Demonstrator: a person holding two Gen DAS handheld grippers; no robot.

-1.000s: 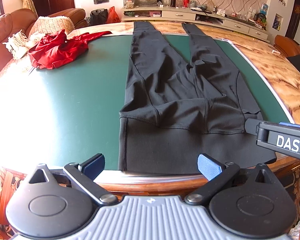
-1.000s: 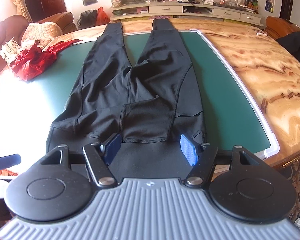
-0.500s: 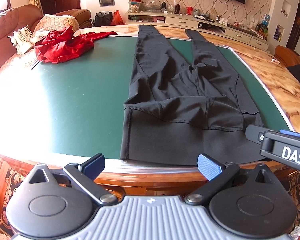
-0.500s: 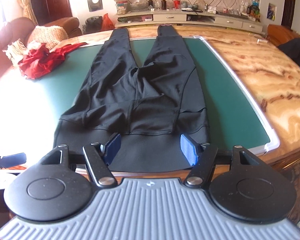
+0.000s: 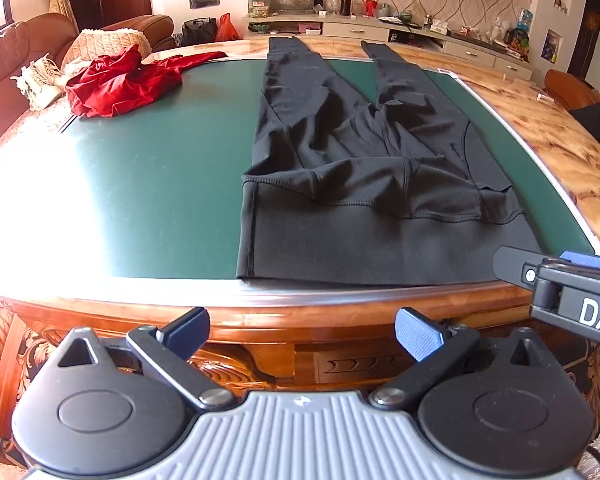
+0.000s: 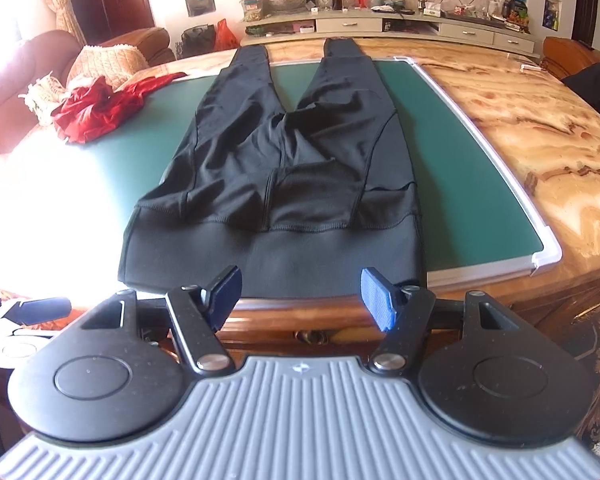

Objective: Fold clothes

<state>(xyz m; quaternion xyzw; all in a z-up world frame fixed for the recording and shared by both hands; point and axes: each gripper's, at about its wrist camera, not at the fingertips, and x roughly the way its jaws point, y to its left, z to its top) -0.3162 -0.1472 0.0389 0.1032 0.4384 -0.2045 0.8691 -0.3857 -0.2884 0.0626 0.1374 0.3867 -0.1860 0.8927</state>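
Black leggings [image 5: 352, 168] [image 6: 276, 176] lie flat on the green mat [image 5: 156, 168] [image 6: 440, 152], waistband at the near table edge, both legs stretching away. My left gripper [image 5: 302, 334] hangs open in front of the table's wooden edge, below the waistband's left part, with nothing between its fingers. My right gripper [image 6: 300, 294] is open too, just short of the waistband's right half, and holds nothing. It shows at the right of the left wrist view as a black body with a white label [image 5: 572, 292]. A crumpled red garment [image 5: 120, 80] [image 6: 100, 108] lies at the mat's far left.
The mat sits on a marble-patterned table [image 6: 532, 120] with a carved wooden rim [image 5: 300, 308]. A brown sofa with cushions and white cloth [image 5: 40, 68] stands at the left. A cluttered low cabinet [image 6: 380, 24] runs along the far wall. Dark cloth [image 6: 596, 84] lies at the far right.
Both grippers have drawn back toward me from the leggings, past the near table edge; the waistband now lies clear ahead of the fingers. Both stayed open and the leggings did not move.
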